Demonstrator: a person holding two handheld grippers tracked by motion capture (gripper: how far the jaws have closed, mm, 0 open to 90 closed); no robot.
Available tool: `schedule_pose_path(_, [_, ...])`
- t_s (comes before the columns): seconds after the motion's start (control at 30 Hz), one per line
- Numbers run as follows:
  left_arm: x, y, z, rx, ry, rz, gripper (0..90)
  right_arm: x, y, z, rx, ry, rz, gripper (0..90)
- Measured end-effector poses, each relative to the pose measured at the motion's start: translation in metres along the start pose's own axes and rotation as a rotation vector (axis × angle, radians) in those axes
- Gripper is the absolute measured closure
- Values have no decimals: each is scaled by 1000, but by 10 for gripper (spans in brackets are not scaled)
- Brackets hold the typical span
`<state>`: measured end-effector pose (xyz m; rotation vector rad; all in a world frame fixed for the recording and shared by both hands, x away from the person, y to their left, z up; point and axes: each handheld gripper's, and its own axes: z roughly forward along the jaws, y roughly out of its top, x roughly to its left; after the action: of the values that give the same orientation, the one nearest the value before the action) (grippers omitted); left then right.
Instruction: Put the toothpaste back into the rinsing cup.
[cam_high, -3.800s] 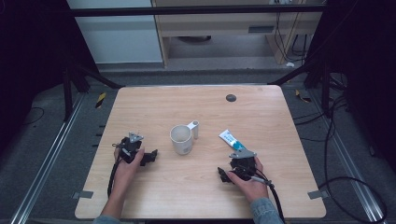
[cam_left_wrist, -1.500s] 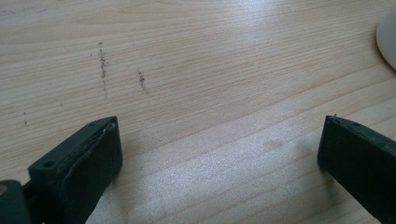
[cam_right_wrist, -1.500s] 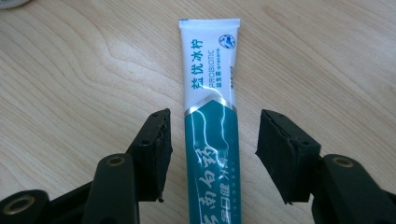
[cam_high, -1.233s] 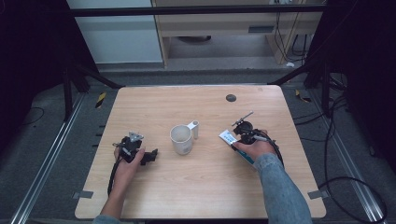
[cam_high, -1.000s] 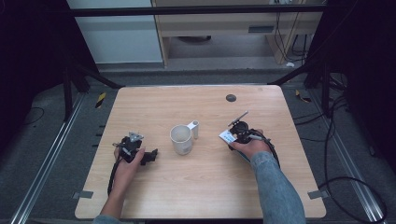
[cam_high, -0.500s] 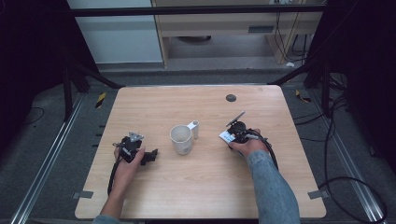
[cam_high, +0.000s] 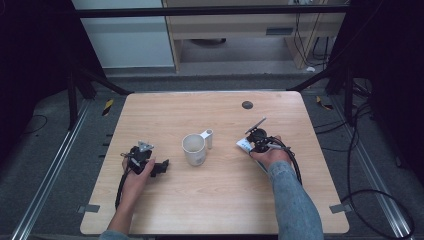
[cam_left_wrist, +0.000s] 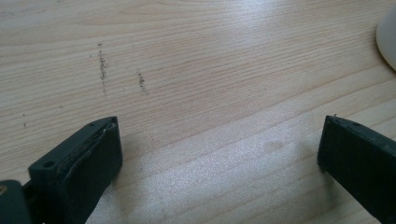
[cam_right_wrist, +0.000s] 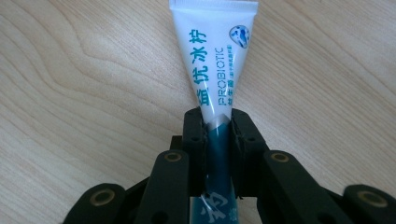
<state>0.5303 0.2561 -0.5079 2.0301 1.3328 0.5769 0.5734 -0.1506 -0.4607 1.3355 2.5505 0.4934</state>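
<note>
My right gripper (cam_right_wrist: 218, 135) has its fingers (cam_right_wrist: 194, 133) closed on the white plastic toothpaste tube with teal lettering (cam_right_wrist: 217, 60), pinching it across its narrow lower body. The tube's long axis runs straight ahead of the fingers, its flat crimped end farthest from me and low over the light wooden worktop (cam_right_wrist: 84, 93). In the high view that gripper (cam_high: 257, 137) sits to the right of the cream ceramic mug (cam_high: 194, 149), the tube (cam_high: 244, 145) pointing roughly towards it. So the mug lies ahead and to the left of these fingers, and I judge that any carry would go that way. My left gripper (cam_left_wrist: 219, 154) rests with its fingers (cam_left_wrist: 84, 154) spread wide on bare wood, holding nothing, the mug's rim (cam_left_wrist: 387, 42) just beyond its right finger.
</note>
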Motion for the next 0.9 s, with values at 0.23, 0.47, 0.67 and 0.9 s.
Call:
schedule_pose_path(0.23, [0, 0, 0, 0, 0, 0, 0, 1, -2, -13, -45, 21, 20, 788])
schedule_pose_path(0.47, [0, 0, 0, 0, 0, 0, 0, 2, 0, -39, -136, 62, 51, 791])
schedule_pose_path(0.67, [0, 0, 0, 0, 2, 0, 0, 11, 4, -58, -218, 73, 45, 791])
schedule_pose_path(0.9, [0, 1, 1, -1, 2, -2, 0, 24, 13, -71, -326, 90, 27, 790])
